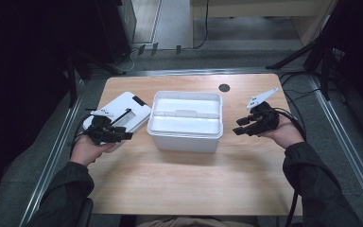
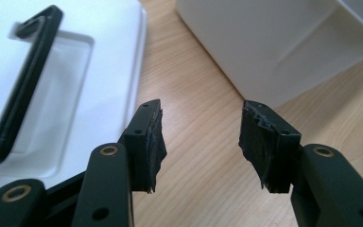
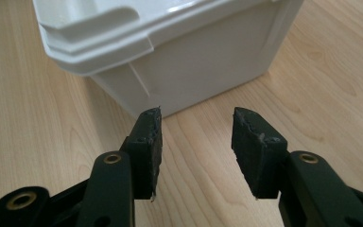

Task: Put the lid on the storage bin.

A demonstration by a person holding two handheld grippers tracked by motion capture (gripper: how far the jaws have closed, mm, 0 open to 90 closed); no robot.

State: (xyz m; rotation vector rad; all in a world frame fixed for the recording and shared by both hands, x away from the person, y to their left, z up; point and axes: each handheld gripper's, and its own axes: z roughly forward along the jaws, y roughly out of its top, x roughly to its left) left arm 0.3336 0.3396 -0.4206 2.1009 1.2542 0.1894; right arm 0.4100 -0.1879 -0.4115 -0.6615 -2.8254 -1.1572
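A white plastic bin [image 1: 184,137] stands open-topped in the middle of the wooden table. To its left lies a flat white lid [image 1: 131,105] with a black handle [image 1: 123,116]. My left gripper [image 1: 126,132] hovers over the lid's near corner, pointing right toward the bin, jaws open and empty. In the left gripper view, the lid [image 2: 75,71] lies to the left of the left gripper [image 2: 201,142] and the bin wall [image 2: 264,42] is ahead. My right gripper [image 1: 238,126] is just right of the bin, pointing at it, open with nothing between the jaws. In the right gripper view, the bin's corner [image 3: 194,56] is close ahead of the right gripper [image 3: 196,146].
A small black round cap [image 1: 224,87] sits in the tabletop behind the bin. Bare wood [image 1: 184,179] spreads in front of the bin toward the person. Black stand legs [image 1: 307,52] and cables are on the floor beyond the table's right edge.
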